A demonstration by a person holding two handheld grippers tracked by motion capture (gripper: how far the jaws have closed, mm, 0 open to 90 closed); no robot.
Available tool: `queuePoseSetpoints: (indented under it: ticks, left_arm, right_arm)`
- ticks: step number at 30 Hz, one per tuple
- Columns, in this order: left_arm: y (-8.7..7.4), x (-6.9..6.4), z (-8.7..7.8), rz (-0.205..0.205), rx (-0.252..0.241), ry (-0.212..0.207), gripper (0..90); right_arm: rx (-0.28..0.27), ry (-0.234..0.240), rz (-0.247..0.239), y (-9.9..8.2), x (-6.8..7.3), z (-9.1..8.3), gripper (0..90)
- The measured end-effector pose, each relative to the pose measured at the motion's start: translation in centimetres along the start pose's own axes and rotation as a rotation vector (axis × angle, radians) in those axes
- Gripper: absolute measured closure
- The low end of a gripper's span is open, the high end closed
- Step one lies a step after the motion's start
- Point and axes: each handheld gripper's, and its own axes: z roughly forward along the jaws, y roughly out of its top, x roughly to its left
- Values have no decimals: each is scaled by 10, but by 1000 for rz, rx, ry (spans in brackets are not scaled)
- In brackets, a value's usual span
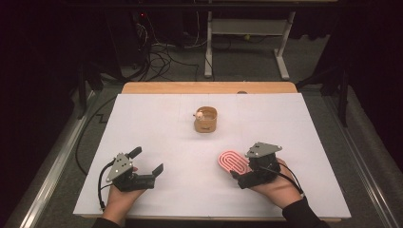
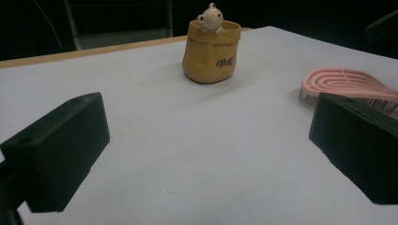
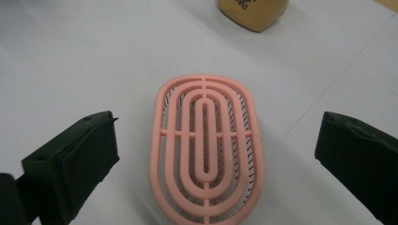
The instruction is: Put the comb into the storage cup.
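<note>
**Pink brush between parted jaws, tan pot beyond**

A pink oval hairbrush [image 3: 206, 150] is laid bristles-down on the white table [image 1: 157, 123], at the near right of the high view. It is framed by the right gripper [image 1: 237, 173], whose two black jaws are spread wide to either side of it without touching — nothing is grasped. Farther back, near the table's middle, a tan pouch-shaped pot [image 1: 205, 119] is stood upright, with a small pale bear figure [image 2: 210, 18] peeking over its rim. At the near left, well apart from the brush, the left gripper [image 1: 147, 161] is held in a hand [image 1: 119, 197], its jaws likewise released and empty — pointed toward the pot.
</note>
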Motion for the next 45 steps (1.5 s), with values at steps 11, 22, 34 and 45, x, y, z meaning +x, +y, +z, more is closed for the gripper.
queuePoseSetpoints:
  ticks: [11, 22, 34, 45]
  left_arm:
    - [0, 0, 0, -1, -3, -2, 0]
    - [1, 0, -2, -6, -15, -1, 0]
    - [1, 0, -2, -5, -10, -3, 0]
    - [1, 1, 0, -5, -7, -4, 0]
  right_arm:
    - [28, 20, -10, 7, 2, 10, 14]
    - [44, 27, -20, 8, 3, 8, 18]
    - [119, 35, -9, 6, 1, 22, 39]
    - [213, 35, 5, 2, -4, 38, 41]
